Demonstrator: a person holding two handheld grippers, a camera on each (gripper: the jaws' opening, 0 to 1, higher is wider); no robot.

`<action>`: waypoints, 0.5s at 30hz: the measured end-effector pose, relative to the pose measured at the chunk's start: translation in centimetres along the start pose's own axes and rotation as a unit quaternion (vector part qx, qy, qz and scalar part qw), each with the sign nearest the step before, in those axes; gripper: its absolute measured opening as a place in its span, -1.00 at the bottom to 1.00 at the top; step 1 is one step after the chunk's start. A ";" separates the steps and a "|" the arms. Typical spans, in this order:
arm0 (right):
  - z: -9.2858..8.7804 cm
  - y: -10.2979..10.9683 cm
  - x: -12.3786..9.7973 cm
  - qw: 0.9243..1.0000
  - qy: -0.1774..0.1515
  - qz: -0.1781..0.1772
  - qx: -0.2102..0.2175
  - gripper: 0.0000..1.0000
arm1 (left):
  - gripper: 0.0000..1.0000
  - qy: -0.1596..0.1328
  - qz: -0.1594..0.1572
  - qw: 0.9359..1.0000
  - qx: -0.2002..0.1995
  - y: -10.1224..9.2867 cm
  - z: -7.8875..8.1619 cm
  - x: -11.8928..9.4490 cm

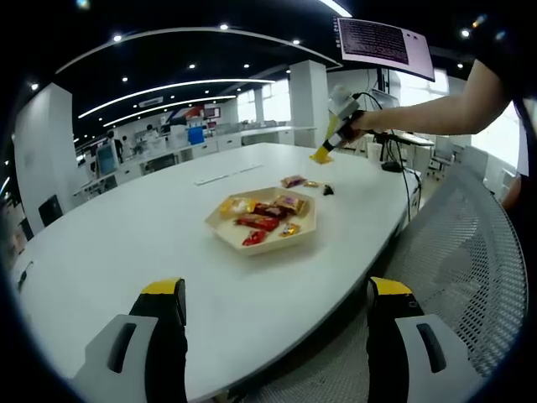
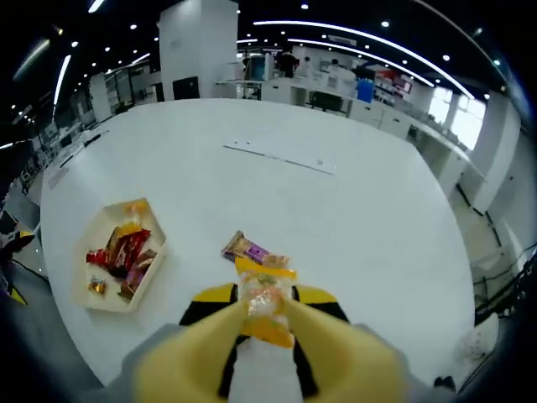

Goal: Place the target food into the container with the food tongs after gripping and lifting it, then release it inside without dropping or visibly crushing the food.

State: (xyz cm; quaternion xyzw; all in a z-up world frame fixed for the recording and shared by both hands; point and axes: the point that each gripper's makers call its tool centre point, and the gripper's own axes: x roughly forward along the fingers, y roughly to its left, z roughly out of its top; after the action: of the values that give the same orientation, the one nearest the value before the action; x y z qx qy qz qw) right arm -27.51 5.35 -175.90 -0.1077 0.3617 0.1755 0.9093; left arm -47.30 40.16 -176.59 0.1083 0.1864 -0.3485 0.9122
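The big white oval table point(image 2: 352, 210) has a smooth matte top, so nothing on it will snag. On it, at about nine o'clock from the right gripper point(image 2: 267, 315) in its own view, sits the shallow hexagonal tray point(image 2: 99, 298), pale wood or card with a low raised rim and a heap of glossy red and gold wrapped snacks inside. That gripper's yellow tong-like jaws are clamped on a yellow-and-orange wrapped snack point(image 2: 267, 304), which is lifted clear of the table; in the left gripper view it hangs in the air at one o'clock from the tray point(image 1: 220, 225), well apart from it. The left gripper point(image 1: 277, 294) waits low at the table's near edge with its black, yellow-tipped jaws wide apart and empty. To do this step well, I would carry the packet level across to the tray, keep the squeeze only firm enough for the slick crinkly film not to slip, lower it inside the rim, then part the jaws. One purple-and-gold wrapped bar point(image 2: 245, 248) lies on the table just beyond the held packet.
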 end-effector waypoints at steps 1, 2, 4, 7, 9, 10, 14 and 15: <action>0.0 0.2 -0.2 1.000 0.000 0.000 0.000 -0.52 | 0.70 0.000 0.000 1.000 0.000 0.0 0.0 0.0; 0.0 0.4 -0.3 1.000 0.000 0.002 0.000 -0.52 | 0.70 -0.001 0.001 1.000 0.000 0.0 0.0 0.0; 0.0 0.5 -0.5 1.000 -0.001 0.002 -0.004 -0.51 | 0.70 -0.002 0.001 1.000 0.000 0.0 0.0 0.0; 0.0 0.8 -0.6 1.000 0.001 0.004 -0.006 -0.51 | 0.71 -0.002 0.000 1.000 0.000 0.0 0.0 -0.1; 0.0 1.1 -0.7 1.000 0.002 0.008 -0.005 -0.51 | 0.70 -0.002 -0.001 1.000 0.000 0.0 0.0 -0.1; 0.1 1.3 -0.7 1.000 0.001 0.009 -0.007 -0.51 | 0.70 -0.002 -0.001 1.000 0.000 0.0 0.0 -0.1; 0.5 2.1 -0.7 1.000 0.002 0.015 -0.015 -0.51 | 0.70 -0.003 0.001 1.000 0.000 0.0 0.0 -0.1; 0.6 2.4 -0.6 1.000 0.002 0.017 -0.016 -0.51 | 0.70 -0.003 0.001 1.000 0.001 0.0 0.0 -0.1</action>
State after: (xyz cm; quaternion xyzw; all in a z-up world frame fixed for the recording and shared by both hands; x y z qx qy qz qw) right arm -28.49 7.59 -175.15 -0.1161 0.3621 0.1968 0.9037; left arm -47.35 40.20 -176.52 0.1078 0.1832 -0.3482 0.9130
